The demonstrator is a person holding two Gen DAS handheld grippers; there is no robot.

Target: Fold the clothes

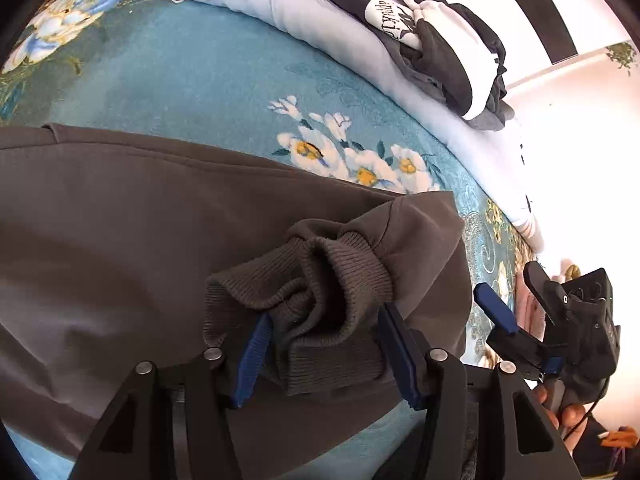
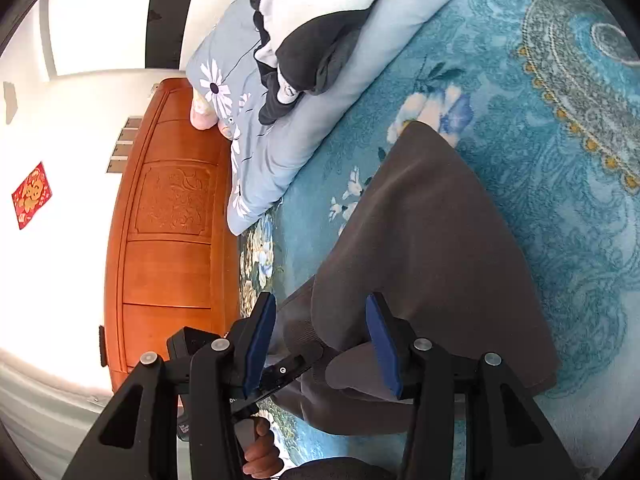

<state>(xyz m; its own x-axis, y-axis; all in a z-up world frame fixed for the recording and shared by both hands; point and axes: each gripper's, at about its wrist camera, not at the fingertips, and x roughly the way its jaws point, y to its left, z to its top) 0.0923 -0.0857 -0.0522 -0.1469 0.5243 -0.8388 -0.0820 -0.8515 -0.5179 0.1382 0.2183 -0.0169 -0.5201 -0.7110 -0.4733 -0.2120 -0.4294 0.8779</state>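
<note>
Ribbed cuff (image 1: 320, 312) between left gripper (image 1: 328, 356) fingers; clothes pile (image 1: 440, 40) beyond.

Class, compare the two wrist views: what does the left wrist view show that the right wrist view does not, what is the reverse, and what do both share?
Only the left wrist view shows the ribbed cuff bunched between the left gripper pads. Only the right wrist view shows the wooden headboard and a red wall decoration. Both share the brown garment, the teal floral bedspread, the pale blue quilt and the black-and-white clothes piled on it.
</note>
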